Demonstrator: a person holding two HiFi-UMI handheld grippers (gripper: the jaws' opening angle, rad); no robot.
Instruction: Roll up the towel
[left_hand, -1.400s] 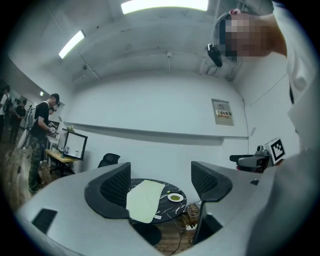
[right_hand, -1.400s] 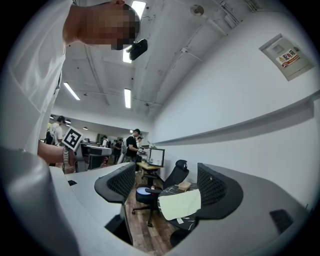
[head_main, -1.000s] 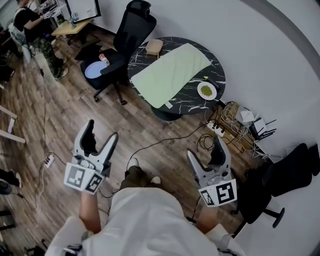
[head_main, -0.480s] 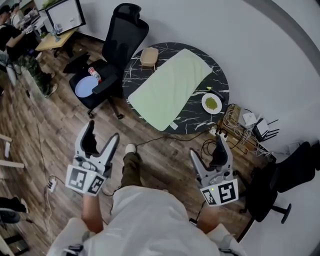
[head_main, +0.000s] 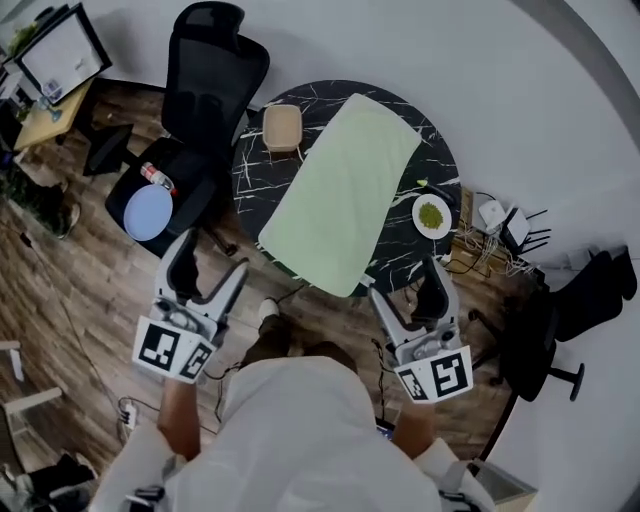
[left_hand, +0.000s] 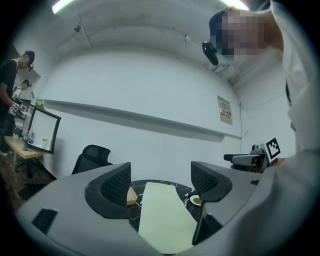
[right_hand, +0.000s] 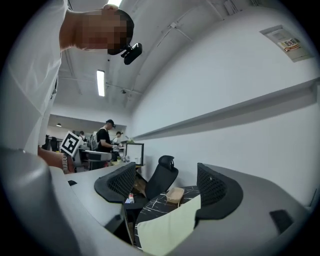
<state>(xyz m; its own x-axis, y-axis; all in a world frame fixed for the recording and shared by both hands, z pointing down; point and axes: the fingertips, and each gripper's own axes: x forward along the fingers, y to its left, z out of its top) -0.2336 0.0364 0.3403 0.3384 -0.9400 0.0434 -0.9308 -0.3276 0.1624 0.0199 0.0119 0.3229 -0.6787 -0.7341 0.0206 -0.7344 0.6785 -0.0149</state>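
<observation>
A pale green towel (head_main: 342, 188) lies spread flat on a round black marble table (head_main: 254, 150), its near end hanging over the table's near edge. The same towel (left_hand: 165, 220) shows ahead between the jaws in the left gripper view, and the towel (right_hand: 167, 229) shows low in the right gripper view. My left gripper (head_main: 206, 273) is open and held short of the table, to the towel's left. My right gripper (head_main: 415, 293) is open too, near the table's right front edge. Neither holds anything.
A small tan box (head_main: 282, 127) sits on the table's left side, a white plate of green food (head_main: 431, 214) on its right. A black office chair (head_main: 192, 95) with a blue plate (head_main: 148, 211) on its seat stands left. Cables and a power strip (head_main: 490, 217) lie right.
The table and towel have drawn closer and now lie just ahead of both grippers. The person has stepped forward. Both grippers stay open.
</observation>
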